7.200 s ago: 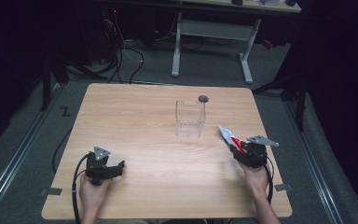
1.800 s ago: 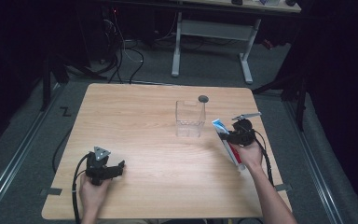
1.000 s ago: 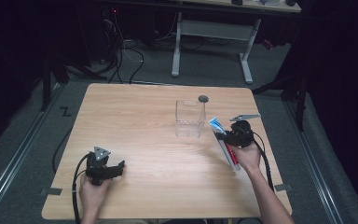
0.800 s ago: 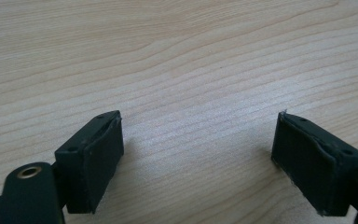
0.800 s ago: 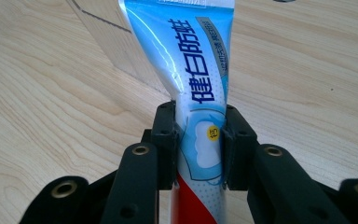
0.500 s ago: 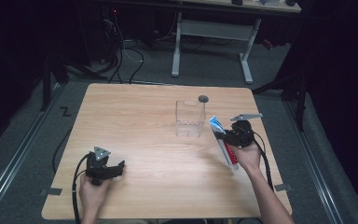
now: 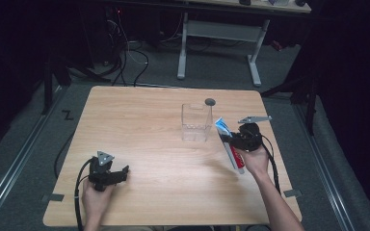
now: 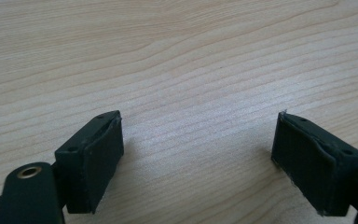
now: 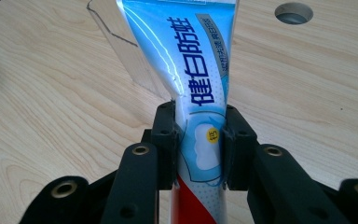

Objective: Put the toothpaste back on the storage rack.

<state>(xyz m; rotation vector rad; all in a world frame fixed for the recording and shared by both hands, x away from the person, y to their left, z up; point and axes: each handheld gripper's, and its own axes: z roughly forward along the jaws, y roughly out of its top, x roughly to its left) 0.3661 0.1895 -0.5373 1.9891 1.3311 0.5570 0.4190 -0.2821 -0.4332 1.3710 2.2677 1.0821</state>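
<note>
The right gripper [image 9: 199,140] is clamping a toothpaste tube [image 9: 191,70] between its jaws, holding it just right of the clear plastic box [image 7: 196,122], seemingly above the table [image 7: 139,120], with the flat blue end angling toward the box. The left gripper [image 8: 198,158] is resting near the table's front edge, jaws spread wide and empty.
</note>
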